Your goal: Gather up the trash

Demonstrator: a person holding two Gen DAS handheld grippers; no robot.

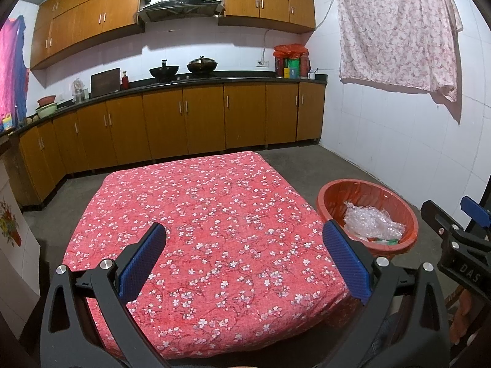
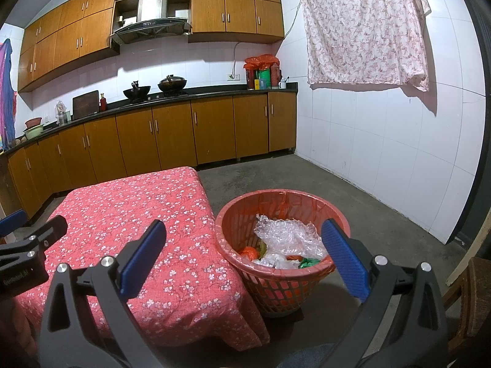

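A red plastic basket (image 2: 294, 288) lined with a red bag stands on the floor at the table's right side. Inside lie crumpled bubble wrap (image 2: 288, 233) and orange, green and white scraps. The same basket (image 1: 334, 190) and bubble wrap (image 1: 371, 222) show at the right of the left wrist view. My left gripper (image 1: 244, 260) hangs open above the near half of the table, with nothing between its blue pads. My right gripper (image 2: 244, 259) is open too, held over the table's right edge and the basket's near rim, holding nothing.
The low table (image 1: 199, 214) wears a red floral cloth with nothing lying on it. Wooden cabinets and a dark counter (image 1: 184, 82) with woks run along the back wall. A floral sheet (image 1: 396, 27) hangs on the right wall. A wooden chair (image 2: 472, 303) stands at far right.
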